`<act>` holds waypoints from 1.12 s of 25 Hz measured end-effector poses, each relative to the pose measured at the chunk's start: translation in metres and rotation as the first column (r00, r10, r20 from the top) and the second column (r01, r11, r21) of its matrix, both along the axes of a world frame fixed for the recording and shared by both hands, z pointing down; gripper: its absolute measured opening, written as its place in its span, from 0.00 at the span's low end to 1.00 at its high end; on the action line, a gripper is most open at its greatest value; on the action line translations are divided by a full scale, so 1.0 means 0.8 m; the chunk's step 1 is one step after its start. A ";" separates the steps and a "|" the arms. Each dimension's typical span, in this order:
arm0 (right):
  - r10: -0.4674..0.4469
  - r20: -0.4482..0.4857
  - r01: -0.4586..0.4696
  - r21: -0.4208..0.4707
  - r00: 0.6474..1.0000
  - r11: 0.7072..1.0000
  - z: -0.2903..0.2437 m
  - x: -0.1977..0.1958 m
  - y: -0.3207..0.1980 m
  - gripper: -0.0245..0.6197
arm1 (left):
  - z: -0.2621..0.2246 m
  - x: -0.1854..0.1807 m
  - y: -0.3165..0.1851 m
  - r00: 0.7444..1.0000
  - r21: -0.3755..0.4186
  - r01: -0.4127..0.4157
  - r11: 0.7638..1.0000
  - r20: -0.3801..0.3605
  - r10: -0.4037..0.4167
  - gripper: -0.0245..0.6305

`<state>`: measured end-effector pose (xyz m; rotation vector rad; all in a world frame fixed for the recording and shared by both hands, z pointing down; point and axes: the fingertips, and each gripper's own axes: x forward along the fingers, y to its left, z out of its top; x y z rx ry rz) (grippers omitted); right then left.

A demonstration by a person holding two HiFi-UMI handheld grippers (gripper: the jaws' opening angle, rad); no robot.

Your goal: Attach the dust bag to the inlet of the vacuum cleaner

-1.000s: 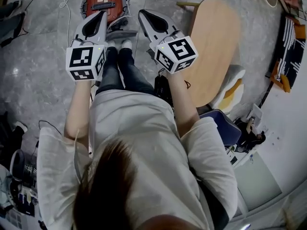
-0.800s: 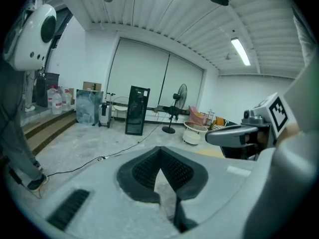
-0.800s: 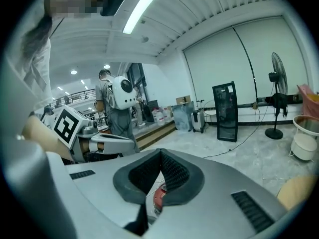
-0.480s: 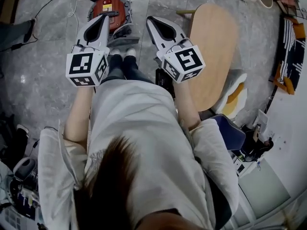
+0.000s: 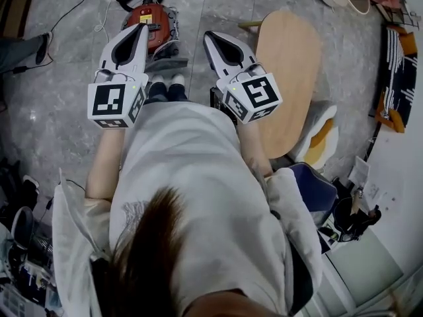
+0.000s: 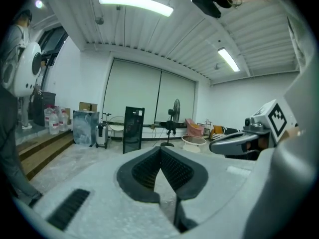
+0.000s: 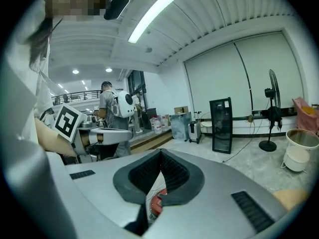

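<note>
Two claws, both pressed together, nothing pinched: left claw [image 5: 141, 28] over the vacuum [image 5: 149, 15], right claw [image 5: 211, 37] just right of it. Head view shows one whole red vacuum and one table [image 5: 291, 78] right of it. Right gripper view catches only a red sliver of the vacuum.

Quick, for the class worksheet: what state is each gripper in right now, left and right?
Left gripper: closed, holding nothing.
Right gripper: closed, holding nothing.

Grey marble floor [image 5: 59, 104], oval wooden table [image 5: 291, 78]; ribbed white ceiling [image 6: 164, 34], strip lights [image 6: 135, 4], blinds [image 6: 149, 96], fan [image 7: 272, 111], black cabinet [image 7: 221, 124].
</note>
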<state>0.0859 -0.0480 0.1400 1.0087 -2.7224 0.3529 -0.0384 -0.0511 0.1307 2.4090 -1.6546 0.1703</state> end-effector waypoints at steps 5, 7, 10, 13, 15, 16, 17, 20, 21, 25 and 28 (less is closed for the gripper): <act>0.031 0.010 -0.031 0.021 0.999 0.999 -0.009 0.016 0.000 0.04 | -0.005 0.002 0.016 1.000 0.015 0.012 1.000 0.013 -0.012 0.06; 0.035 0.010 -0.035 0.032 0.999 0.999 -0.011 0.021 0.001 0.04 | -0.007 0.000 0.022 0.999 0.020 0.033 0.999 0.005 -0.033 0.06; 0.034 0.013 -0.035 0.045 0.999 0.998 -0.011 0.027 0.005 0.04 | -0.007 -0.002 0.030 0.998 0.034 0.058 0.998 0.000 -0.058 0.06; 0.032 0.014 -0.033 0.057 0.999 0.998 -0.012 0.033 0.007 0.04 | -0.009 0.005 0.034 0.999 0.060 0.048 0.997 -0.002 -0.048 0.06; 0.029 0.014 -0.030 0.061 0.999 0.998 -0.011 0.035 0.009 0.04 | -0.009 0.012 0.036 1.000 0.073 0.026 0.997 -0.002 -0.026 0.06; 0.028 0.013 -0.029 0.061 1.000 0.998 -0.009 0.035 0.011 0.04 | -0.009 0.015 0.038 1.000 0.077 0.019 0.997 -0.002 -0.019 0.06; 0.026 0.010 -0.026 0.060 1.000 0.998 -0.007 0.036 0.013 0.04 | -0.008 0.015 0.039 1.000 0.079 0.017 0.997 -0.002 -0.017 0.06; 0.023 0.000 -0.023 0.060 1.000 0.998 -0.001 0.039 0.021 0.04 | -0.008 0.011 0.043 0.999 0.084 0.044 0.995 -0.013 -0.043 0.06; 0.027 0.000 -0.027 0.061 1.000 0.998 0.000 0.041 0.023 0.04 | -0.008 0.010 0.044 0.998 0.085 0.057 0.995 -0.023 -0.056 0.06; 0.044 0.004 -0.044 0.067 0.999 0.997 -0.001 0.047 0.022 0.04 | -0.008 0.008 0.049 0.997 0.098 0.080 0.992 -0.025 -0.078 0.06; 0.049 0.003 -0.049 0.075 0.999 0.996 0.000 0.048 0.023 0.04 | -0.007 0.010 0.056 0.996 0.113 0.084 0.990 -0.006 -0.084 0.06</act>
